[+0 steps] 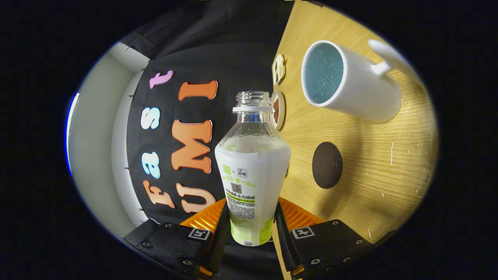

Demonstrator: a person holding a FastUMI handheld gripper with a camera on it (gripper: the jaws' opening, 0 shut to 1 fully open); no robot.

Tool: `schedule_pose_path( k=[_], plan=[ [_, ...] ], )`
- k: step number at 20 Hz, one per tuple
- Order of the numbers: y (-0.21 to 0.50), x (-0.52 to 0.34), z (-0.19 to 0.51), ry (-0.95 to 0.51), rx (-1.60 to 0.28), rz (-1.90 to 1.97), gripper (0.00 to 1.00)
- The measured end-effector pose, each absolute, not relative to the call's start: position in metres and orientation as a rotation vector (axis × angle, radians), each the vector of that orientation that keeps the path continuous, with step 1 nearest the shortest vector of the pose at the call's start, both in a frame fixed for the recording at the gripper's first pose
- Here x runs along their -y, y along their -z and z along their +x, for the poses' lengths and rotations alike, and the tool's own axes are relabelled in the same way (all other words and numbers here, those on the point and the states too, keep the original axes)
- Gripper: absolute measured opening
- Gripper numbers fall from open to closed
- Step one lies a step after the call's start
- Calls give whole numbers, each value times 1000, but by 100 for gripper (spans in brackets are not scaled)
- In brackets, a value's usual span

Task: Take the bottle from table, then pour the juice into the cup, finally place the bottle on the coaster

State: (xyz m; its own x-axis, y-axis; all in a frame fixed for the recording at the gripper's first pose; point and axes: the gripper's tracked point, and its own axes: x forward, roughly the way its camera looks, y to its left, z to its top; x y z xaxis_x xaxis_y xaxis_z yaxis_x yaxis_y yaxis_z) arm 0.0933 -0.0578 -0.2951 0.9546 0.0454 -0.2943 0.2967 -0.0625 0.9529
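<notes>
**Bottle rolled sideways, mouth short of the cup**

The gripper has both fingers clamped on the lower body of the uncapped clear plastic bottle with a white-and-green label. The white ceramic cup with a speckled blue inside stands beyond, on the pale wooden table, near a dark round coaster. To my eye, the neck should come over the rim before tipping further. Label print is too small to read.
</notes>
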Motion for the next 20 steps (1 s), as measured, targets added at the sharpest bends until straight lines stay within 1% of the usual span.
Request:
schedule_pose_path(
  k=[12, 20],
  plan=[
    [295, 73, 98, 235, -232, 1762, 61],
    [290, 84, 94, 232, -210, 1766, 61]
  ],
)
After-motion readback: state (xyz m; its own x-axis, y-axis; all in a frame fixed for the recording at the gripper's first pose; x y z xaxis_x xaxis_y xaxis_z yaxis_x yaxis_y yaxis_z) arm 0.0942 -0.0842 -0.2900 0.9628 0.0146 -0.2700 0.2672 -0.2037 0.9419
